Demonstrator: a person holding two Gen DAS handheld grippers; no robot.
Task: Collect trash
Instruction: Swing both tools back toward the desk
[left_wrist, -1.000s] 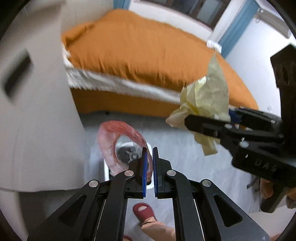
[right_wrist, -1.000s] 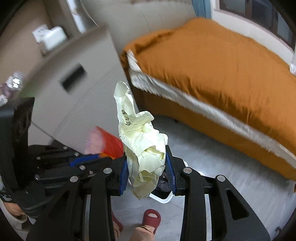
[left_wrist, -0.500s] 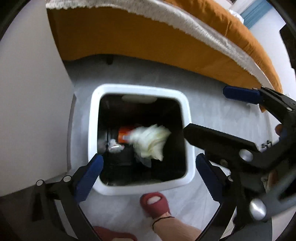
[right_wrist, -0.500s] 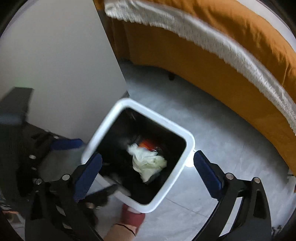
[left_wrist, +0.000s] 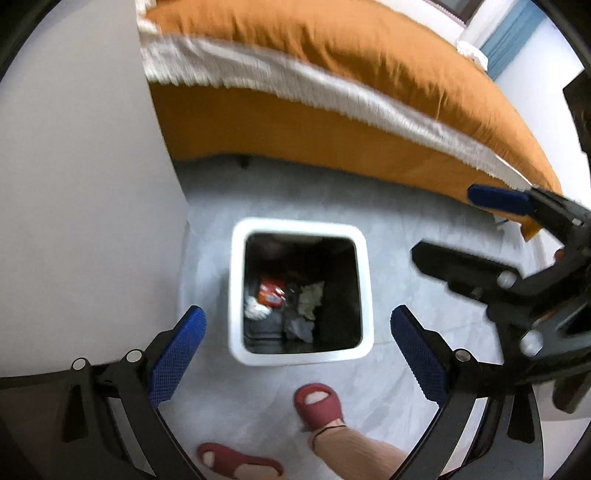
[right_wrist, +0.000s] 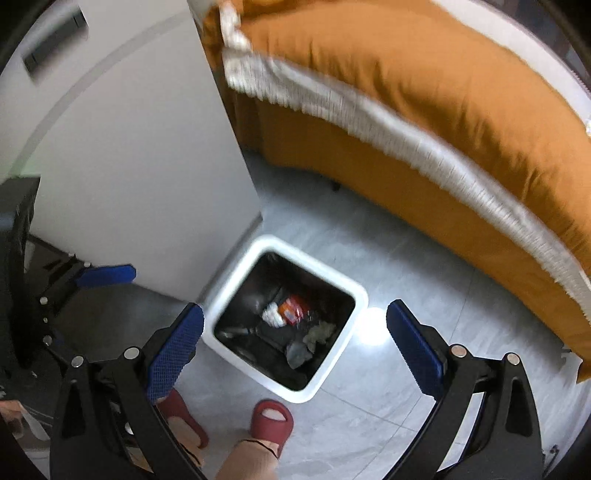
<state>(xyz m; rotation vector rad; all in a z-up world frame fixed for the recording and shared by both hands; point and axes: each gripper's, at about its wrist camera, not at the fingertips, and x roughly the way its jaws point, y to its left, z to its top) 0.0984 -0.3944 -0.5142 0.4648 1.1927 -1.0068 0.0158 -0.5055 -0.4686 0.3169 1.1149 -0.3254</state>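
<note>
A white square trash bin (left_wrist: 364, 280) with a black liner stands on the grey floor below both grippers; it also shows in the right wrist view (right_wrist: 343, 354). Inside lie a red wrapper (left_wrist: 271, 291), a crumpled pale yellow paper (left_wrist: 310, 299) and white tissue (left_wrist: 255, 308); the wrapper (right_wrist: 291, 306) and the paper (right_wrist: 317, 334) show in the right view too. My left gripper (left_wrist: 295, 354) is open and empty above the bin. My right gripper (right_wrist: 295, 343) is open and empty above it as well, and appears at the right of the left view (left_wrist: 472, 229).
An orange-covered bed (left_wrist: 369, 92) with a white fringe runs along the far side. A white cabinet (left_wrist: 81, 184) stands just left of the bin. The person's feet in red slippers (left_wrist: 317, 404) are on the floor near the bin's front edge.
Both grippers opened and dropped the red wrapper and the yellow paper into the bin. Since half a second ago both cameras have pulled back, so the bin looks smaller.
</note>
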